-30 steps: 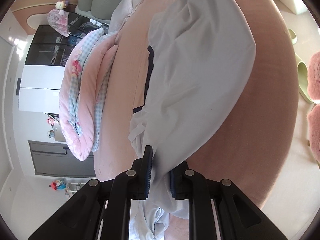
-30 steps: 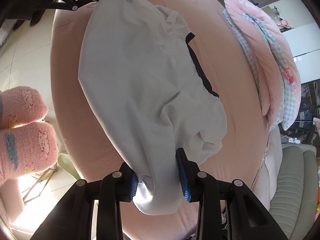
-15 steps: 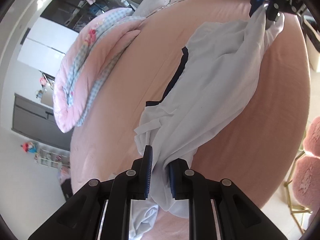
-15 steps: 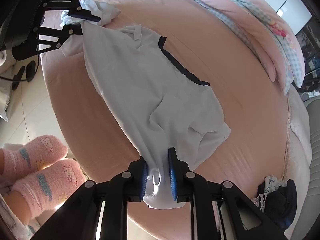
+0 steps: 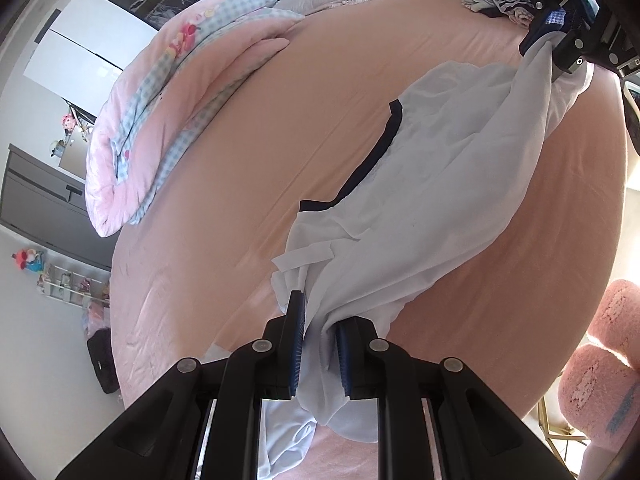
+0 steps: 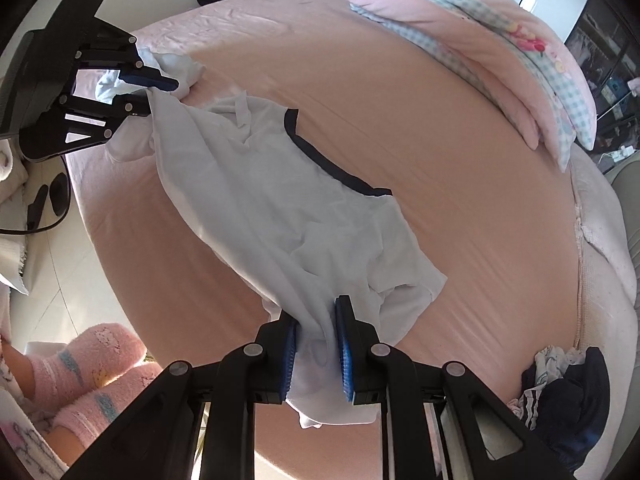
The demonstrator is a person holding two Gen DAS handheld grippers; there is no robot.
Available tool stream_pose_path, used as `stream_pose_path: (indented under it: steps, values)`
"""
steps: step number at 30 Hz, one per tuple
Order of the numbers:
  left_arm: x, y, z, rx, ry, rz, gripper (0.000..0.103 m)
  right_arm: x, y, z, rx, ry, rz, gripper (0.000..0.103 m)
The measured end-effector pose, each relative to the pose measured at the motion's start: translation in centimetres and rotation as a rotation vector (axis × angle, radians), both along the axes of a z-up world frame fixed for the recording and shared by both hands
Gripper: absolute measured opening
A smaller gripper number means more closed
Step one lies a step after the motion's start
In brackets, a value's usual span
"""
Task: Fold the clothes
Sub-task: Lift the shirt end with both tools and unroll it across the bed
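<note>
A white shirt (image 5: 432, 200) with a dark navy neck trim (image 5: 384, 148) stretches between my two grippers above the pink bed (image 5: 248, 152). My left gripper (image 5: 318, 320) is shut on a bunched end of the shirt at the bottom of the left wrist view. It also shows far left in the right wrist view, left gripper (image 6: 150, 94). My right gripper (image 6: 316, 332) is shut on the other end of the shirt (image 6: 272, 208). It appears top right in the left wrist view, right gripper (image 5: 548, 38). The middle of the shirt sags onto the bed.
A folded pink and blue checked quilt (image 5: 160, 120) lies along the far side of the bed, quilt (image 6: 500, 52). A heap of dark and striped clothes (image 6: 568, 392) sits at the bed's end. A person's feet in pink fuzzy socks (image 6: 100, 372) stand on the floor beside the bed.
Both grippers have risen and rolled, pulling the shirt taut and lifting its ends off the bed. The right gripper's jaws narrowed on the cloth from a wider stance.
</note>
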State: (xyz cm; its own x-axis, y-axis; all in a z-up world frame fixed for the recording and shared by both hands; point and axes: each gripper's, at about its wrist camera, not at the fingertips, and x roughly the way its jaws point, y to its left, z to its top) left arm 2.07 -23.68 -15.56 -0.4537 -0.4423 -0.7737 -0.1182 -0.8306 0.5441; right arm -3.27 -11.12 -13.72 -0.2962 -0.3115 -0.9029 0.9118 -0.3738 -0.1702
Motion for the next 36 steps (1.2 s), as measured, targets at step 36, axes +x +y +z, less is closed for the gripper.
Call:
stream_pose_path:
  steps: [36]
  values:
    - [-9.6, -5.1, -1.1, 0.092, -0.222, 0.059, 0.014, -7.3, -3.8, 0.0, 0.062, 0.074, -0.033, 0.017]
